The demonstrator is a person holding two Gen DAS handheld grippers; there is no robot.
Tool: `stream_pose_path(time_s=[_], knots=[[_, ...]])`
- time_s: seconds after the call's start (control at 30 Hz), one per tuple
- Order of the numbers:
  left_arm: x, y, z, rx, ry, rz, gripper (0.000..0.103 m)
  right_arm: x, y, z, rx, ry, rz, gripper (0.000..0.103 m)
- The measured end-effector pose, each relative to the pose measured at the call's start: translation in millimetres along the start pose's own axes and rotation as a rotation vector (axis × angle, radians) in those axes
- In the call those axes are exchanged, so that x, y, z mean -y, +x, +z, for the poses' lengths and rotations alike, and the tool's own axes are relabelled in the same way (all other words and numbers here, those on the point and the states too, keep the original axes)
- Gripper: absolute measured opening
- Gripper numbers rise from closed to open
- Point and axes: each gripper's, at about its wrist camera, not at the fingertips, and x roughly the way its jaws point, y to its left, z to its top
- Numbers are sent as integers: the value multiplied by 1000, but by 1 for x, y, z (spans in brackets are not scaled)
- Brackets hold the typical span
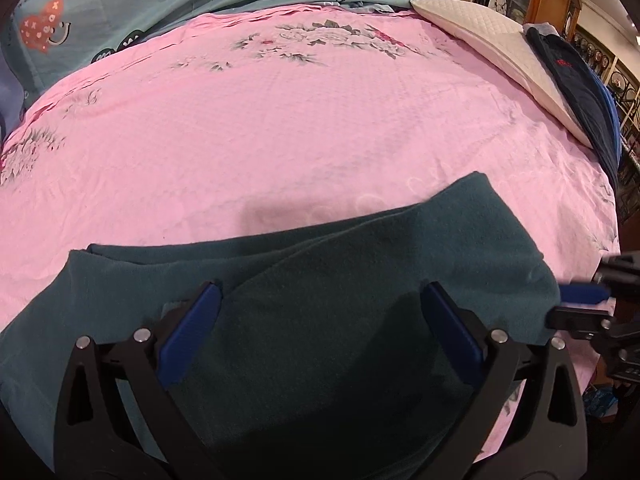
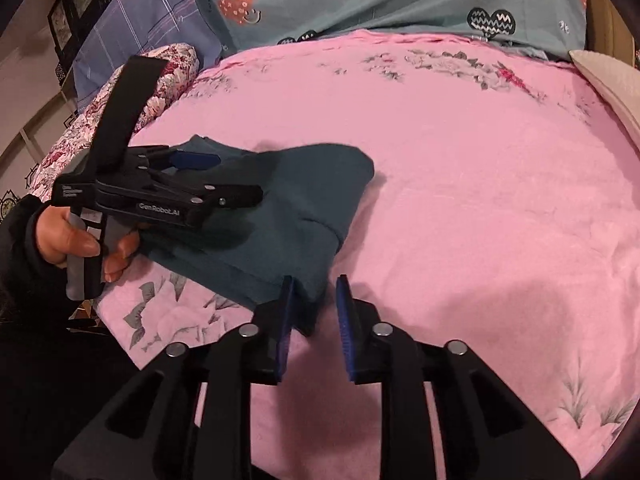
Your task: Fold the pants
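Teal pants (image 2: 296, 204) lie folded into a compact bundle on the pink bed (image 2: 480, 200). My left gripper (image 1: 320, 304) hovers wide open over them; my right gripper (image 2: 314, 300) gapes at their corner, gripping nothing (apparently). I judge folding nearly finished.

White lettering reading "GenRobot.AI" runs along the side of the black plastic left gripper (image 2: 224, 178), on the body just behind its jaws. A smaller white label sits further back on the same body, too blurred to read. The teal cotton bedsheet with heart prints (image 2: 400, 4) carries small curved dark writing beside its hearts; one word looks like "worry", the rest is illegible.
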Motion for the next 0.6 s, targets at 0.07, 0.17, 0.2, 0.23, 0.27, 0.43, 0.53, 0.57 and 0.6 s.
stream_pose_path(time_s=[0.07,0.17,0.2,0.23,0.27,0.43,0.53,0.57,0.6], knots=[[-3,1,1,0,-8,-3,101,-6,-3,-4,-18,-29,-9,6],[-6,4,4,0,-23,-8,101,-17,-14,-13,-49,-91,-22,3],[-7,6,5,0,-28,-8,101,-19,-13,-15,-60,-101,-28,3],[-7,6,6,1,-31,-9,101,-21,-15,-16,-60,-106,-36,3],[-7,6,6,2,-31,-9,101,-22,-15,-15,-62,-109,-42,2],[-9,-11,-2,28,-28,-16,101,-16,-28,3,-11,-90,-44,45],[-9,-35,-15,57,-15,3,101,-1,-31,30,66,-22,-27,62],[-11,-40,-21,59,-10,9,101,3,-23,40,61,-9,-25,62],[-13,-45,-27,57,-9,23,101,7,-13,49,49,4,-14,62]])
